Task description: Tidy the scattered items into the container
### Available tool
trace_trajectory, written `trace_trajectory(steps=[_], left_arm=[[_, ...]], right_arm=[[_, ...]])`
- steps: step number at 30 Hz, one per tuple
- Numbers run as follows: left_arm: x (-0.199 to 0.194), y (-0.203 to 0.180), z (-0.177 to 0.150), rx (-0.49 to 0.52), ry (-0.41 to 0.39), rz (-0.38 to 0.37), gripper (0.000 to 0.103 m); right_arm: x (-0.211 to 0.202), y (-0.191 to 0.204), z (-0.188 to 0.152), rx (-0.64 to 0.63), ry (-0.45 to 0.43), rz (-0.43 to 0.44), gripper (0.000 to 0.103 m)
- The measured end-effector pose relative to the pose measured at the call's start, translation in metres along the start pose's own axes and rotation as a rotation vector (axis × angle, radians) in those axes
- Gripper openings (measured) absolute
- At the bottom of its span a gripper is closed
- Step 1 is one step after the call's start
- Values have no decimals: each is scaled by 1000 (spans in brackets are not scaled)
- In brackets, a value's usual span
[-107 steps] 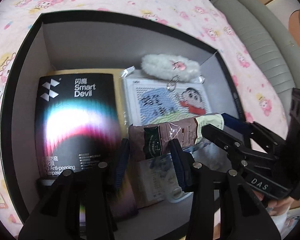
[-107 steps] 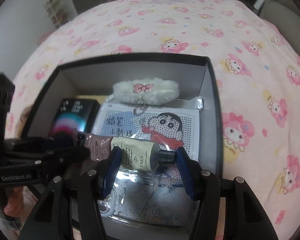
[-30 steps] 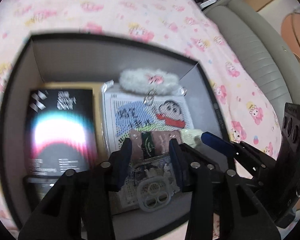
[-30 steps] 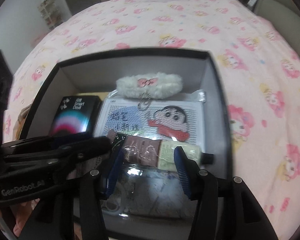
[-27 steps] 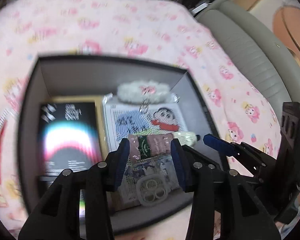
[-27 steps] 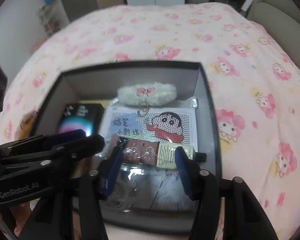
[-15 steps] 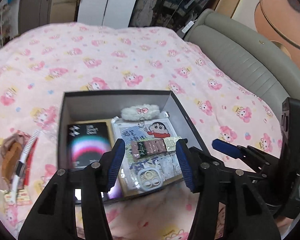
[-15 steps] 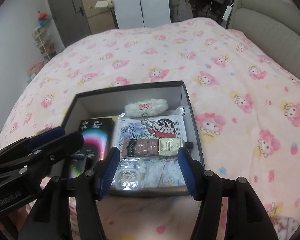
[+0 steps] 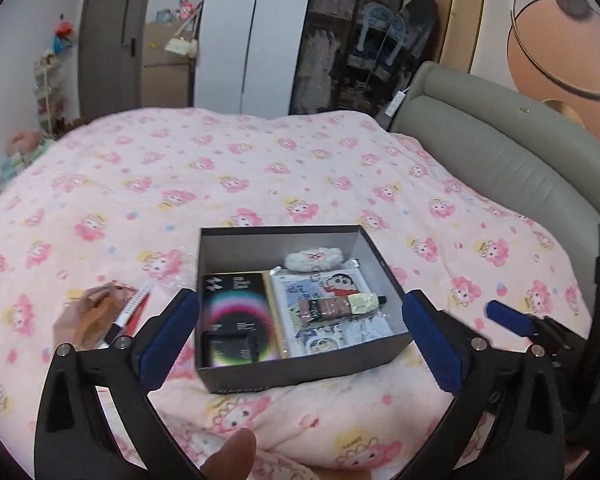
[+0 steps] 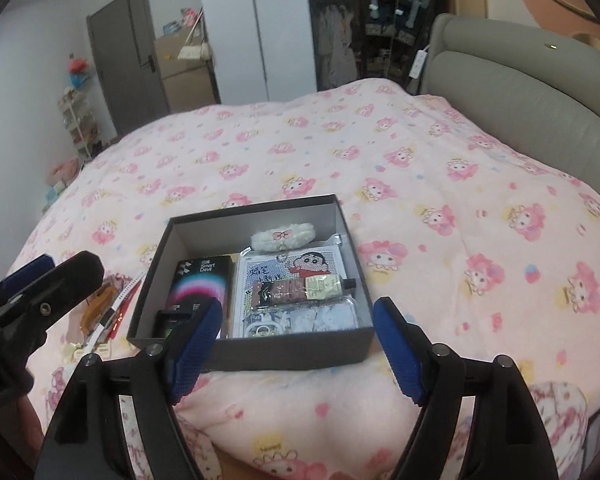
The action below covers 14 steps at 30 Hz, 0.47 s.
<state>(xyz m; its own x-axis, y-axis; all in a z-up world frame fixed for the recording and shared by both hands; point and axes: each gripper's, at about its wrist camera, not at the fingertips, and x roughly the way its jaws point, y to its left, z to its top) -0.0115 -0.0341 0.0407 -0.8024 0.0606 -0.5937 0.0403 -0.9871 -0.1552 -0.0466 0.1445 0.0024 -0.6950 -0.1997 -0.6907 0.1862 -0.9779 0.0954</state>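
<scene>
The left claw (image 9: 300,336) stands spread wide and released, nothing between its blue pads (image 9: 168,330). It hangs above the near edge of the bed, with the container seen in the gap between its fingers. The right claw (image 10: 296,344) is likewise spread and empty, its blue pads (image 10: 398,350) flanking the near wall of the same container. In the right wrist view the left claw also appears at the left edge, apart from the box.

The container, a dark open box (image 10: 292,350), sits on the pink patterned bedspread (image 10: 420,184). Inside, at the left, lies a black Smart Devil package (image 10: 202,282). To its right lies a flat cartoon bead kit (image 10: 300,266). A brown and cream tube (image 10: 302,290) lies crosswise on top of that kit, cap toward the right wall. A white fluffy pouch (image 10: 282,236) with a pink bow rests against the far wall. A clear packet (image 10: 300,320) with pale printed contents lies against the near wall, below the tube.

Outside the box, on the bedspread to its left, a brown packet (image 9: 94,312) and a red and white strip-like item (image 9: 130,312) lie together, just beside the box wall. Their exact nature cannot be told.

A grey padded headboard (image 10: 520,96) borders the bed at the right. A fingertip (image 9: 230,458) shows at the bottom of the left wrist view.
</scene>
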Motion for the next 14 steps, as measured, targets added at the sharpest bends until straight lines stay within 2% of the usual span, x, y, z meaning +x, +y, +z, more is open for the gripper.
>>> trace_trajectory(steps=[4, 9, 14], left_arm=[[-18, -7, -13, 17, -47, 31, 102], [-20, -7, -23, 6, -35, 23, 102], [-17, -9, -28, 9, -22, 33, 102]], right_arm=[[-14, -11, -7, 33, -31, -34, 76], [-27, -10, -16, 11, -61, -66, 76], [-28, -8, -24, 2, -50, -73, 76]])
